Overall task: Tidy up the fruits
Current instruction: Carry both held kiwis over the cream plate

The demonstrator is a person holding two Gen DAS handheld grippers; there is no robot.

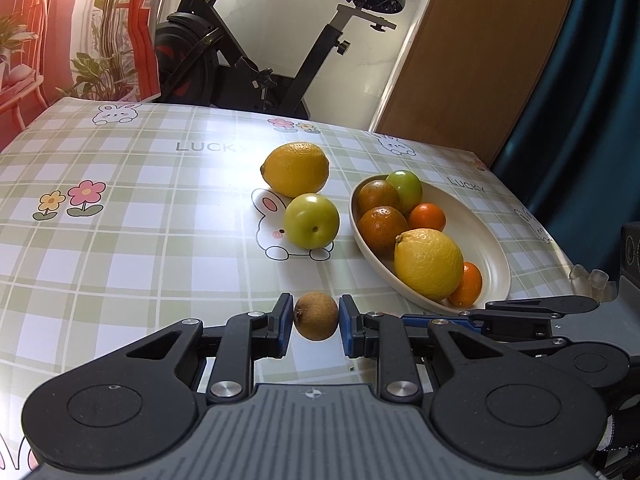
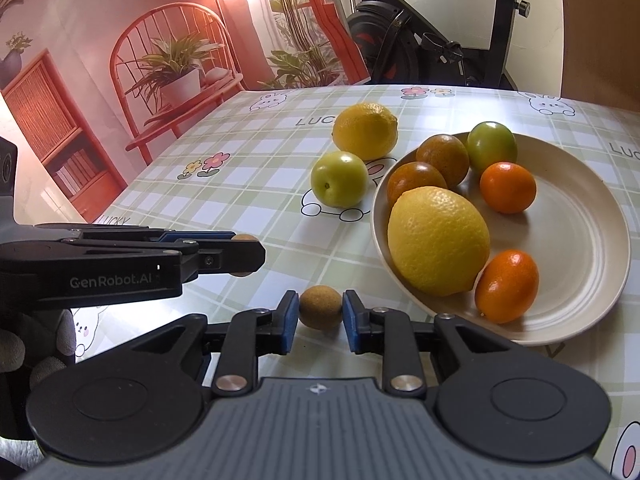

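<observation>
My left gripper (image 1: 315, 314) is shut on a small brown round fruit (image 1: 315, 317), held just above the checked tablecloth. My right gripper (image 2: 321, 308) is shut on a second small brown fruit (image 2: 321, 306) near the plate's front edge. In the right wrist view the left gripper (image 2: 256, 256) comes in from the left, its fruit (image 2: 245, 237) peeking out past the fingers. The cream oval plate (image 1: 494, 248) (image 2: 580, 240) holds a lemon (image 2: 438, 240), two brownish oranges, a green fruit and two small oranges. On the cloth left of the plate lie another lemon (image 1: 296, 168) and a green fruit (image 1: 312, 220).
An exercise bike (image 1: 248, 52) stands beyond the table's far edge, beside a printed backdrop (image 2: 120, 80) and a brown panel (image 1: 480, 60). A gloved hand (image 2: 36, 344) holds the left gripper. The right gripper's body (image 1: 532, 308) lies close beside the left one.
</observation>
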